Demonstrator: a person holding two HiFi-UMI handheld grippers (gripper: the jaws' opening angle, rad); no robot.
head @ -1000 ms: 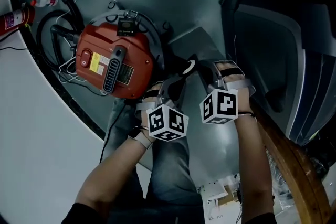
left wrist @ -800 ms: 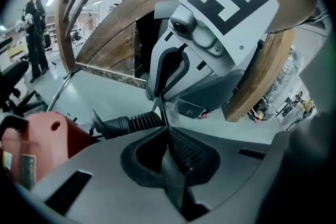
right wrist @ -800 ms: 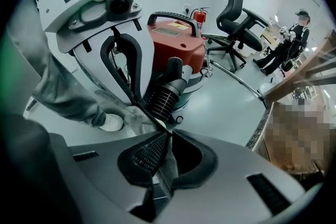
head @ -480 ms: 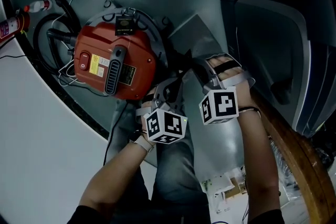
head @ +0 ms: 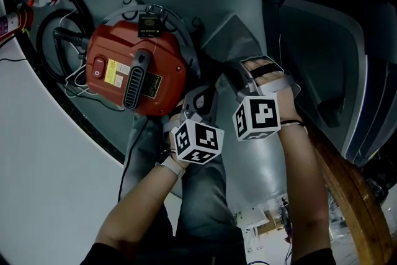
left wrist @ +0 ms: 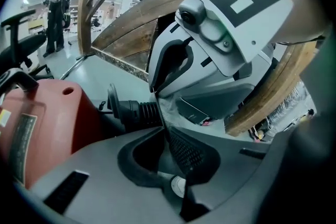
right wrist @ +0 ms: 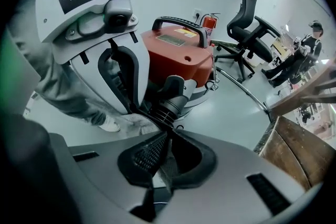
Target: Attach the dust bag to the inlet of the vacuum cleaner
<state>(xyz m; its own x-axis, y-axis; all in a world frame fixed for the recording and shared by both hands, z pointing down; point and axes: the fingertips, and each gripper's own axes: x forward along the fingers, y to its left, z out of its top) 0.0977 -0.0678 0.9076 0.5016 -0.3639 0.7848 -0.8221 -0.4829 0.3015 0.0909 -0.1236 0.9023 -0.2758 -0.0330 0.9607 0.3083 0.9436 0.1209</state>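
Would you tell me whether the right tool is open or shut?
Shut on the grey fabric dust bag: the right gripper view shows the right tool pinching a thin edge of it.

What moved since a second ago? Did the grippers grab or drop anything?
Very little. The right gripper crept a bit toward the vacuum, and the left gripper rolled slightly. Nothing was grabbed or dropped: both still pinch the bag at its edge, close to the inlet. The vacuum stayed put.
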